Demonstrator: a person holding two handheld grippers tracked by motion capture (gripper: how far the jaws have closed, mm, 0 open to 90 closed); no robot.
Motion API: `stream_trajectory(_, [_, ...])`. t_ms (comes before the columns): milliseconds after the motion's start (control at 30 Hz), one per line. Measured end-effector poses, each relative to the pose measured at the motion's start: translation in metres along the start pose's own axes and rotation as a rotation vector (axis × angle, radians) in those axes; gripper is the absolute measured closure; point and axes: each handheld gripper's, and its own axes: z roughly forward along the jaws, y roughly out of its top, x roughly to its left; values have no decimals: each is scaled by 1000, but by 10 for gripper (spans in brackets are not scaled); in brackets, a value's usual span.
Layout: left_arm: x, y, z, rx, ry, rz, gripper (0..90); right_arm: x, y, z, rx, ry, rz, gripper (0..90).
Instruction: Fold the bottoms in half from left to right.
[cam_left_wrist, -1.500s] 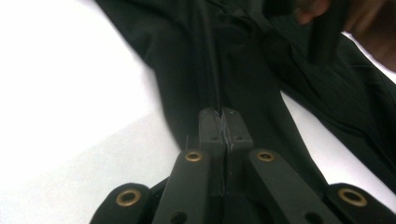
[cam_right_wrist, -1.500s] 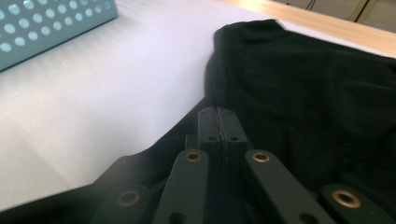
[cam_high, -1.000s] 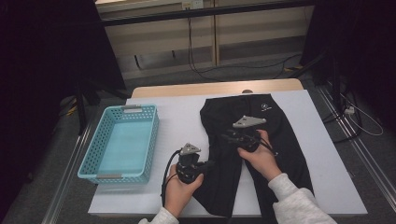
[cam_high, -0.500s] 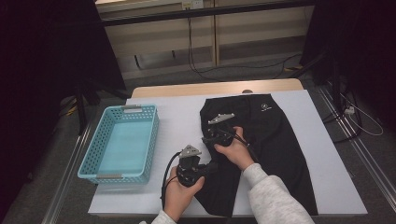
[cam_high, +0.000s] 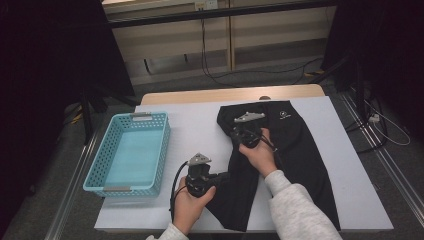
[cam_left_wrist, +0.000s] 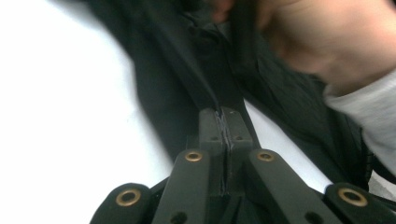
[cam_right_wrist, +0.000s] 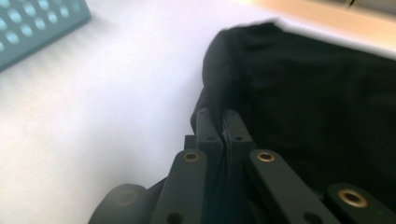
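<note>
Here, left gripper (cam_left_wrist: 223, 123): jaws pinched tight on an edge of the black fabric garment (cam_high: 295, 150). Right gripper (cam_right_wrist: 217, 122): jaws just closed, clamping that garment's hem fold between the pads.

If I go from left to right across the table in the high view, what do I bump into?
Blue basket → left gripper → right gripper → black garment's right side, with its small white logo.

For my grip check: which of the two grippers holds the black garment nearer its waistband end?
The right gripper, pinching the black garment at the far waistband edge; the left gripper pinches lower, on the near leg edge.
</note>
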Motion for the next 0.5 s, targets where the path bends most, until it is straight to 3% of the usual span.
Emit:
stream_trajectory(33, [0,0,0,0,0,0,891,0,0,0,0,0,0,896])
stream_trajectory(67, [0,1,1,-3,-1,-3,891,-8,2,-17,-25,-26,-13,897])
stream_trajectory(167, [2,4,4,-5,-5,-11,891,-23,-2,-42,-55,-35,33,897])
stream_trajectory(200, [2,6,6,-3,-12,-12,891,-23,-2,-42,-55,-35,33,897])
stream_trajectory(300, [-1,10,14,6,-25,-2,891,-34,-12,-65,-74,-56,38,897])
stream_trajectory(367, [-4,12,18,15,-33,5,892,-42,-27,-82,-48,-73,18,896])
stream_trajectory(400, [-5,12,20,21,-36,6,892,-42,-27,-82,-48,-73,18,896])
stream_trajectory(433, [-6,12,22,26,-38,9,891,-46,-39,-90,-9,-93,-16,896])
stream_trajectory(500, [-7,11,25,42,-38,20,891,-48,-45,-92,12,-81,-25,895])
